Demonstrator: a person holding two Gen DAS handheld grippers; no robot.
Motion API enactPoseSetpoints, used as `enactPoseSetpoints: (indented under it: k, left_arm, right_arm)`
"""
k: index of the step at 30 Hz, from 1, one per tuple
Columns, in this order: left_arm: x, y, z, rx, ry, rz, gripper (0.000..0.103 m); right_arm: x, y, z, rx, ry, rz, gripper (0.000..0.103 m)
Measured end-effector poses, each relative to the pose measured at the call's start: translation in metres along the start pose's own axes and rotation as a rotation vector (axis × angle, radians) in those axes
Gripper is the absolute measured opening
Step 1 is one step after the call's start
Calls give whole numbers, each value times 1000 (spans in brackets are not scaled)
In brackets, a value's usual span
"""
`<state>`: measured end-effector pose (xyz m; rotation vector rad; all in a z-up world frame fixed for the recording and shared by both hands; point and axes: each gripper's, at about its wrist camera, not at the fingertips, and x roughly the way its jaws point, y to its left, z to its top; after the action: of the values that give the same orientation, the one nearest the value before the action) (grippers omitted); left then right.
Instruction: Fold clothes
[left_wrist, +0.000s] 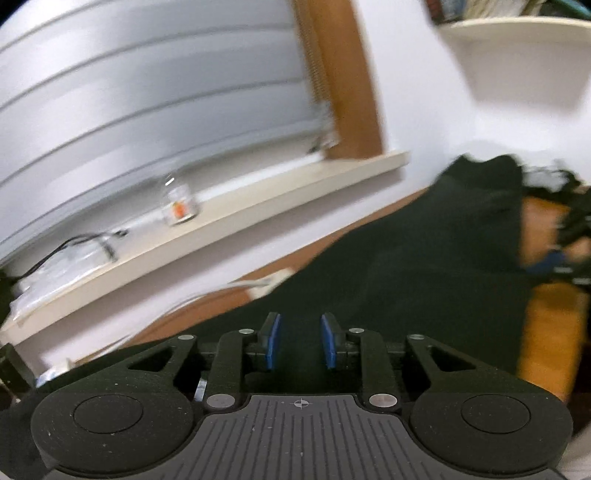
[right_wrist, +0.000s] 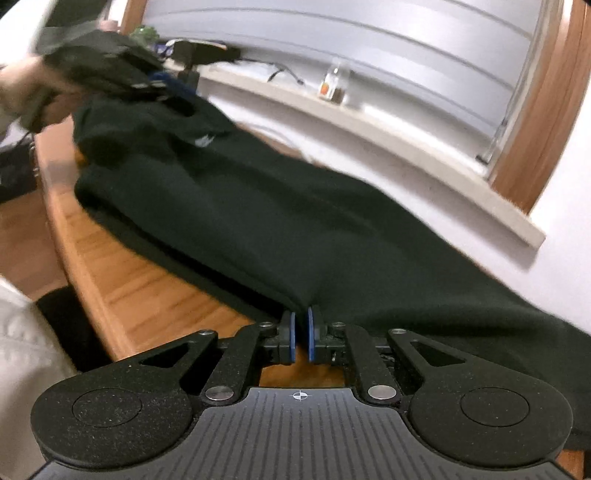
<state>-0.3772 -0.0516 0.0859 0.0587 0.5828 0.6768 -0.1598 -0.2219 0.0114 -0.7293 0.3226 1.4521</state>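
Pinching hem edge of dark green garment (right_wrist: 280, 221), right claw (right_wrist: 302, 334) nearly closed on fabric. Left claw (left_wrist: 301, 341) parted, holding nothing, cloth beneath. Garment sprawls across wooden desk (right_wrist: 147, 295). Looks soft, thick, floppy; best gripped at edges, corners.

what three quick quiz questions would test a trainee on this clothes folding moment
1. True or false: the right gripper is pinching the dark garment.
2. The left gripper has its fingers: A) spread apart B) closed on cloth C) out of view?
3. What small item stands on the window ledge?

Key:
1. True, its fingers are nearly together at the cloth's edge.
2. A.
3. A clear jar with an orange spot.
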Motion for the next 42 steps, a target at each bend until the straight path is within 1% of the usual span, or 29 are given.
enactPoseSetpoints:
  k: [3,4,5,6,7,8,10,11,13,15,19,21,25,27,28,29,30,31,32,33,35,36,37,38,39,40,41,42]
  left_arm:
    - [16,38,-5,-52,40,54,26]
    - [20,52,-7,-71,52,72,30]
    - [21,64,-9,-89,58,88,44]
    - [18,75,-12,-105,59,102,51]
    - [14,87,-15,-125,60,114,56]
    - [9,98,-18,-148,60,120,56]
    - [0,119,-24,-194,63,126,57]
    - [-2,127,-26,-206,62,129,62]
    - [-3,139,-27,-179,56,129,72]
    - [4,143,-24,-118,65,111,72]
    - [34,144,-12,-2,132,47,71]
    - [45,141,-10,28,162,8,70]
    - [65,138,-15,53,211,-8,67]
    - [73,138,-18,51,214,-27,66]
    - [77,138,-20,49,214,-36,55]
    - [80,138,-22,41,215,-53,30]
    - [82,140,-22,26,216,-56,11]
    - [84,142,-20,9,216,-48,7]
    - [83,146,-17,-9,206,-48,6]
    - [78,151,-11,-28,170,-45,6]
    - [64,164,2,-86,78,2,6]
    - [59,169,7,-116,45,23,7]
    - [59,170,10,-123,47,26,8]
    - [62,168,12,-103,75,22,8]
    - [63,164,10,-78,101,34,12]
    - [64,161,8,-54,122,60,20]
    - [63,159,6,-41,139,83,36]
    - [58,161,2,-41,145,108,44]
  right_arm:
    - [-4,1,-1,7,9,15,7]
    - [-7,0,-1,17,0,17,7]
    - [-11,-1,-1,28,-11,18,7]
    - [-14,-2,-1,39,-22,20,9]
    - [-17,-5,0,56,-38,22,10]
    - [-20,-8,0,73,-54,23,11]
    - [-20,-13,2,100,-78,7,19]
    - [-16,-15,4,112,-85,11,21]
    - [-5,-18,9,133,-98,20,32]
    - [8,-18,15,148,-109,32,33]
    - [37,-18,28,187,-118,68,33]
    - [47,-17,33,195,-118,83,34]
    - [60,-19,37,209,-114,104,36]
    - [65,-20,37,206,-111,105,36]
    - [65,-20,36,209,-110,107,36]
    - [66,-21,36,212,-109,110,36]
    - [67,-21,35,216,-109,112,36]
    - [67,-21,34,219,-108,115,36]
    - [68,-22,34,222,-107,117,36]
    - [68,-22,33,225,-106,120,36]
    - [70,-23,32,232,-104,125,36]
    - [70,-23,31,235,-103,127,36]
    - [71,-24,31,238,-102,130,36]
    - [71,-24,30,241,-102,132,36]
    - [72,-25,30,245,-101,135,36]
    - [73,-25,29,248,-100,137,36]
    - [73,-25,28,251,-99,140,36]
    - [74,-26,28,254,-98,142,36]
